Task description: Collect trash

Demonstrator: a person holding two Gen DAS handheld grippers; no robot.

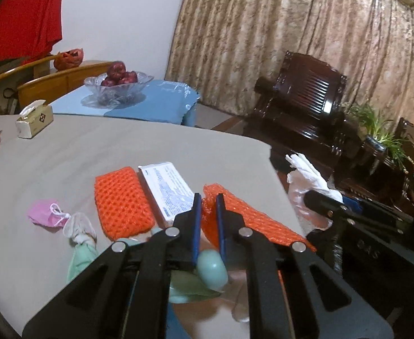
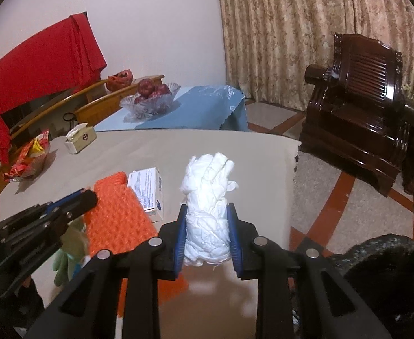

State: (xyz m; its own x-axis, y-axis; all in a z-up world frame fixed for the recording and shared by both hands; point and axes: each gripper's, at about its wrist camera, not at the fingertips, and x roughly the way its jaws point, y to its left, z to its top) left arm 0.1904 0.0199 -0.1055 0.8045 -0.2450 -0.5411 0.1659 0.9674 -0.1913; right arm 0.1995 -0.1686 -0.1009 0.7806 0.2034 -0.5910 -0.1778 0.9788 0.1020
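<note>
Right wrist view: grey table (image 2: 235, 152) fills the middle, black trash bag (image 2: 387, 257) opens low at right, just beyond the table edge. Right gripper (image 2: 207, 234) is clamped on a crumpled white glove (image 2: 207, 197), blue pads pressing its sides; the glove stands long axis upright, its finger end poking above the fingertips. The bag mouth lies to the right of and below this gripper, so judging by that the coming move is a swing rightward over the edge, and the right hand is plainly the nearer one. Left of the glove, on the table: orange foam net (image 2: 116, 214), then the white printed box (image 2: 149, 192) beside it. Left gripper (image 2: 85, 197) enters at far left over the net; a green glove hangs beneath it. Left wrist view shows what this one hides: left gripper (image 1: 208, 212) has its pads narrowly apart with a fold of a second orange net (image 1: 249, 214) between them, though whether it is truly pinched I cannot tell. It also shows a pink mask (image 1: 46, 213) further left. The bag is out of that view.
</note>
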